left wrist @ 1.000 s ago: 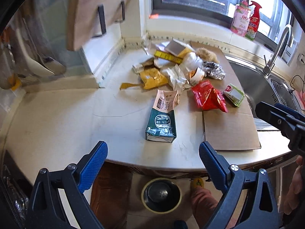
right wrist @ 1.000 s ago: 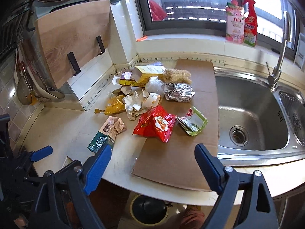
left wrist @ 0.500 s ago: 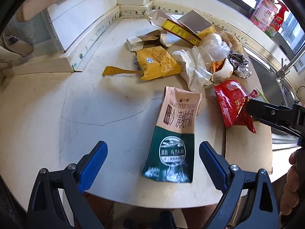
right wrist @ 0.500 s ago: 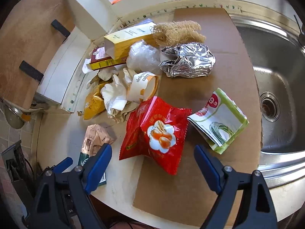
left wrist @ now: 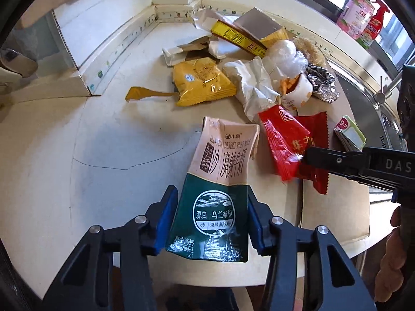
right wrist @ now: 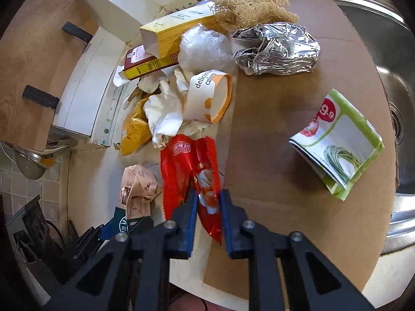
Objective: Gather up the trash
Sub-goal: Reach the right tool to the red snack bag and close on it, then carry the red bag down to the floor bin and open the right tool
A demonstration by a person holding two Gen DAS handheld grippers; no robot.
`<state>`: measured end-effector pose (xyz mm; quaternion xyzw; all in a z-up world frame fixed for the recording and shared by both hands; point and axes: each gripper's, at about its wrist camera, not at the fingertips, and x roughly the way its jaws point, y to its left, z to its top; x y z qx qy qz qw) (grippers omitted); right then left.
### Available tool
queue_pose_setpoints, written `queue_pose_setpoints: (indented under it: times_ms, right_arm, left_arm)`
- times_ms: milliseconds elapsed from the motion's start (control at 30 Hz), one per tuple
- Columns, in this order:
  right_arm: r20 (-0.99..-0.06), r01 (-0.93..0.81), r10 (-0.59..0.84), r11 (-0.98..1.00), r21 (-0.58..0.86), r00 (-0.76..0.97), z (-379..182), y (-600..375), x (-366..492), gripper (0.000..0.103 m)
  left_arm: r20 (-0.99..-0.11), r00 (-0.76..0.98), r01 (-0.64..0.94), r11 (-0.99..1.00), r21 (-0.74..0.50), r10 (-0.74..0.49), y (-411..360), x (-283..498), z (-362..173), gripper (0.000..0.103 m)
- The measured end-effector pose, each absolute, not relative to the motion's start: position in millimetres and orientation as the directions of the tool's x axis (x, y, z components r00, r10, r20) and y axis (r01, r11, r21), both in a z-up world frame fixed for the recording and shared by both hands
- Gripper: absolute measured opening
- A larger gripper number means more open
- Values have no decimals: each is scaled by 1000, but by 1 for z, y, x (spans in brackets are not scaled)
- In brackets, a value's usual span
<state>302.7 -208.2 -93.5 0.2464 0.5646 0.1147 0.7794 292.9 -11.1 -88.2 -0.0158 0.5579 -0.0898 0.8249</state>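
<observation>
Two claws at work over a litter-strewn bench [left wrist: 77, 155]. Left claw [left wrist: 211, 223] straddles the green lower half of a flattened milk carton [left wrist: 218, 181]; blue pads sit against both edges, jaws closing on it. The carton lies flat on the bench near the front edge, its torn beige top pointing toward the heap.

Right claw [right wrist: 208, 208] is pinched nearly together on a red snack bag [right wrist: 192, 165], which is crumpled into a narrow strip between the pads. The bag straddles the bench and the left edge of a cardboard sheet [right wrist: 285, 103]. From the left wrist view the right claw comes in from the right with its tip on the bag.

Containers:
- paper cake cup [right wrist: 210, 96], on its side, mouth open toward the cardboard; its contents cannot be told.
- yellow box [right wrist: 179, 32], end flap open, interior dark.
- steel sink [right wrist: 399, 77] right of the cardboard; the basin part in view holds only its drain.

Loose items in the heap behind: yellow wrapper [left wrist: 202, 83], white crumpled paper [left wrist: 256, 88], ball of clear plastic [right wrist: 205, 46], crushed foil [right wrist: 277, 49], fibrous loofah [right wrist: 251, 2]. A folded green leaflet [right wrist: 339, 140] lies alone on the cardboard, well apart from the heap. Two cleaning bottles [left wrist: 363, 18] stand on the window ledge.
</observation>
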Motion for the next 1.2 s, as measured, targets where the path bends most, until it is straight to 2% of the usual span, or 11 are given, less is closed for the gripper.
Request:
queue_pose_setpoints:
  times_ms: [233, 267, 300, 333, 433, 533, 633, 800, 933, 1200]
  right_arm:
    - [-795, 32, 466, 855, 517, 388, -61, -202, 266, 11]
    - [-789, 23, 471, 854, 520, 394, -55, -201, 258, 11]
    - [-785, 13, 474, 853, 522, 400, -50, -200, 251, 11]
    - [-780, 2, 477, 853, 523, 405, -45, -198, 242, 11]
    - [-772, -30, 481, 856, 517, 415, -34, -191, 217, 11]
    - [-773, -63, 467, 869, 490, 428, -30, -183, 192, 10]
    - [-786, -83, 449, 884, 460, 425, -36, -174, 175, 10]
    - [-806, -89, 449, 888, 452, 386, -65, -166, 153, 9]
    - [-839, -138, 391, 920, 367, 379, -95, -152, 128, 9]
    - [-918, -218, 300, 944, 247, 259, -198, -118, 95, 9]
  left_arm:
    - [-895, 419, 152, 984, -96, -152, -11, 261, -51, 46]
    - [-890, 428, 153, 983, -99, -156, -6, 253, -43, 43]
    - [-886, 435, 155, 983, -102, -161, -3, 247, -36, 6]
    - [-887, 429, 157, 981, -115, -172, -1, 242, -31, 9]
    - [-875, 437, 156, 976, -153, -208, 9, 221, -17, 5]
    - [-858, 464, 171, 973, -156, -219, 15, 196, -9, 4]
    - [-864, 471, 168, 979, -113, -180, 15, 185, -20, 3]
    - [-891, 414, 143, 980, -137, -185, 21, 167, -60, 2]
    - [-892, 429, 118, 988, -99, -141, 31, 148, -83, 2]
    - [-919, 377, 106, 991, -82, -116, 45, 110, -153, 2]
